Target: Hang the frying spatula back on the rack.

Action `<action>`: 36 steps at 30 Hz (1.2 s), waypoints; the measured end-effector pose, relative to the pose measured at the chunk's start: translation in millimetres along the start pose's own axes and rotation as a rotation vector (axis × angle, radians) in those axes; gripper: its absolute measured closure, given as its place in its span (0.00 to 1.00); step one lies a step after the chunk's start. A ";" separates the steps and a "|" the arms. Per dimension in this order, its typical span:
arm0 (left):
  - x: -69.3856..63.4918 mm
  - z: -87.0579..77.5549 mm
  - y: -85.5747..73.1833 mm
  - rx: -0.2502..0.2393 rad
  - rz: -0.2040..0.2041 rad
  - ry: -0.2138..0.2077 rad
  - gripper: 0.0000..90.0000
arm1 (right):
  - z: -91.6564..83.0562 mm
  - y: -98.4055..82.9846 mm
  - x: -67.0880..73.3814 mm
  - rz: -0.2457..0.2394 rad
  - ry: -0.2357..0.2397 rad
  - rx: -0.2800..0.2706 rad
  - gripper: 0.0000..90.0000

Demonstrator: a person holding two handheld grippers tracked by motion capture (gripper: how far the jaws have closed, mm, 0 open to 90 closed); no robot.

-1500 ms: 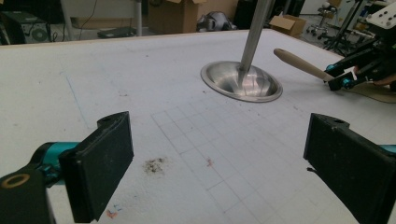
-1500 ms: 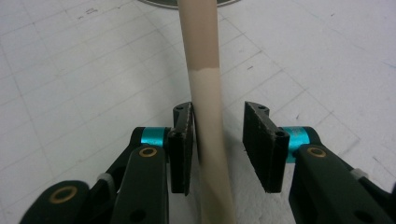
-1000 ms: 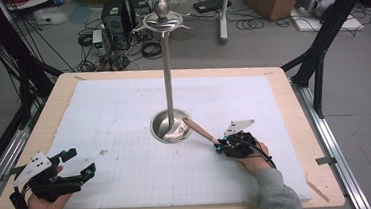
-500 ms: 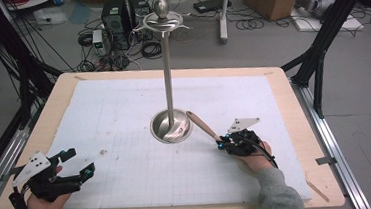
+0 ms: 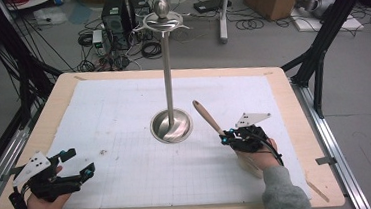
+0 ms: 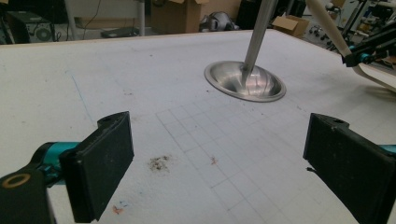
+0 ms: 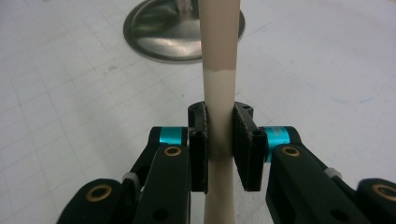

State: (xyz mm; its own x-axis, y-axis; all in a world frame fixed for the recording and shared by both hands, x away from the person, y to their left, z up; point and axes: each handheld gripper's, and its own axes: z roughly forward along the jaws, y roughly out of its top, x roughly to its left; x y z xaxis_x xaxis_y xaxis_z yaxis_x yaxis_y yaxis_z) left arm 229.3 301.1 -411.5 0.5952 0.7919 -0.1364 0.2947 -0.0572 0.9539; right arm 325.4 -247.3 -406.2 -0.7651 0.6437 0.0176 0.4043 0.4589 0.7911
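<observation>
Lifting, the right hand-held gripper [image 5: 225,138] has raised the wooden spoon [image 5: 208,117] higher

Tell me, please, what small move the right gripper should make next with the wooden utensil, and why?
Probably lift it higher toward the stand's top. The right gripper is shut on the wooden utensil, handle tilted toward the metal stand, whose hooks sit well above it.

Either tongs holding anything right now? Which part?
Right tongs clamp a wooden utensil on its pale shaft, below the darker handle end. Left tongs open, holding nothing.
</observation>
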 end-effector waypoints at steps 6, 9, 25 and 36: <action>0.3 0.0 -0.3 0.000 -0.003 0.001 0.10 | -11.9 10.9 0.8 0.001 0.013 -0.048 0.86; 0.4 -0.2 -0.2 0.002 -0.002 0.001 0.10 | -15.3 14.5 1.4 -0.002 0.017 -0.057 0.87; 0.4 -0.1 -0.5 0.004 -0.003 0.000 0.10 | -34.6 35.4 5.4 -0.008 0.007 -0.094 0.87; 0.6 0.1 -0.6 0.004 -0.004 -0.002 0.10 | -51.0 53.5 5.6 -0.009 -0.011 -0.106 0.87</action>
State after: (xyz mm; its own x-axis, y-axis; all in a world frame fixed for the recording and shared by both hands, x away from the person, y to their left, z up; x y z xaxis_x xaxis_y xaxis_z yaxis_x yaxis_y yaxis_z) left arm 229.5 301.6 -412.2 0.5957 0.7907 -0.1413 0.3002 -0.0561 0.9522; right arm 317.2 -250.4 -332.6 -0.7626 0.6468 0.0039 0.3416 0.3976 0.8516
